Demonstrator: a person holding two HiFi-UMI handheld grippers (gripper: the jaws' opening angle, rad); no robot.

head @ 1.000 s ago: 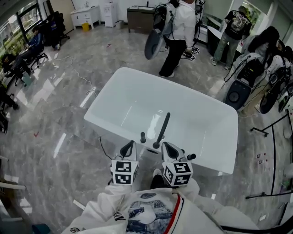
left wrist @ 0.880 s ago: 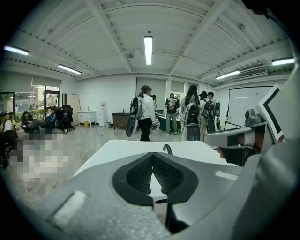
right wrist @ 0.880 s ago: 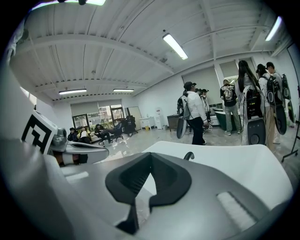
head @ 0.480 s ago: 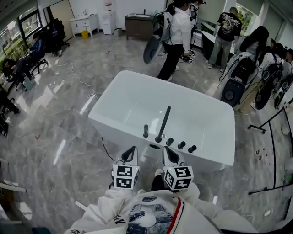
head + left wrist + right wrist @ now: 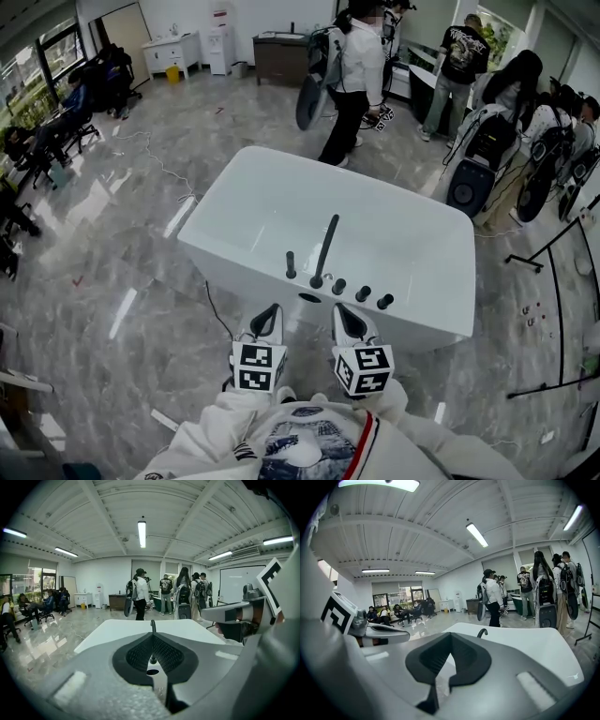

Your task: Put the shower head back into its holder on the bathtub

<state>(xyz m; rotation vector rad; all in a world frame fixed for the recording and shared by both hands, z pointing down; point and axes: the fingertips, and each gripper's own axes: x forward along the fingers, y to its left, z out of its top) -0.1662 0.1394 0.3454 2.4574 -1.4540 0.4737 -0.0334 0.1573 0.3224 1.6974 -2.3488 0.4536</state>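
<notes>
We see a white bathtub [image 5: 253, 225] standing on the glossy grey marble floor [image 5: 122, 244]. Along its near rim, from left to right, stand a short black upright fitting [image 5: 291, 265], a long black spout [image 5: 324, 246] slanting out over the basin, and three round black knobs [image 5: 363, 293] in a row. A thin black cable [image 5: 215, 309] lies on the floor by the bathtub's near left corner.

One white rectangular bathtub [image 5: 244, 225]. One long black tub spout [image 5: 323, 246]. One short black upright shower head [image 5: 291, 265]. Three black round knobs [image 5: 363, 293]. Two grey hand-held grippers: left gripper [image 5: 270, 311], right gripper [image 5: 343, 313]. Two white marker cubes [image 5: 257, 366].
</notes>
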